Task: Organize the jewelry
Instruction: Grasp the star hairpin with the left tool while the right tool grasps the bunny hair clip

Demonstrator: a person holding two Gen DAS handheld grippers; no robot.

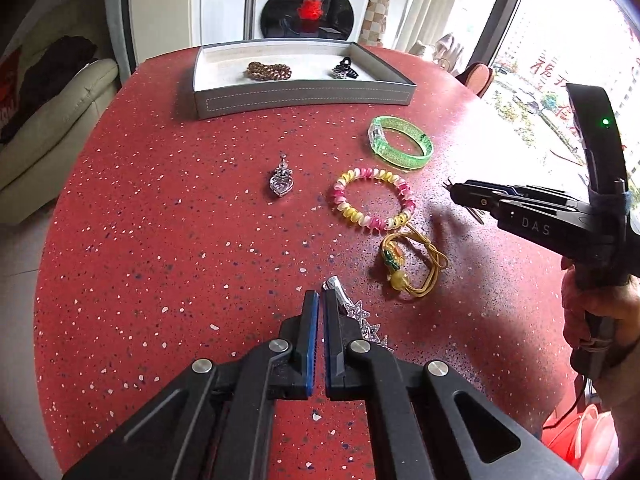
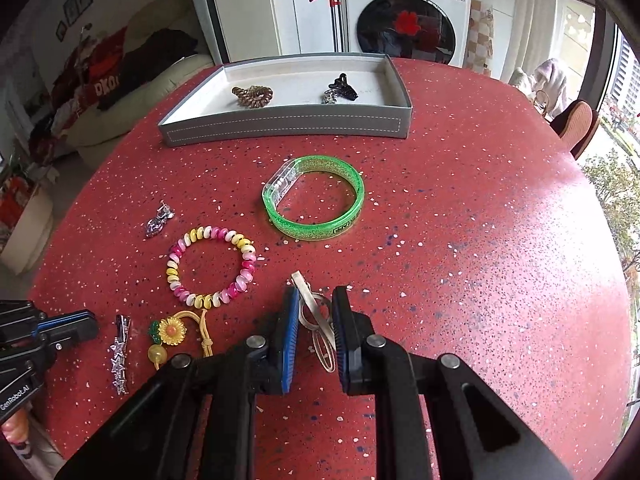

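Note:
My right gripper is shut on a plain silver hair clip, held a little above the red table; the left wrist view shows this gripper at the right with the clip hanging under it. My left gripper is shut with nothing between its pads. A silver star hair clip lies on the table just right of its right finger. The grey tray at the far side holds a brown coil hair tie and a black claw clip.
Loose on the table lie a green bangle, a pink-and-yellow coil bracelet, a heart pendant and a yellow cord bracelet with a sunflower. A washing machine stands behind the table, a sofa to the left.

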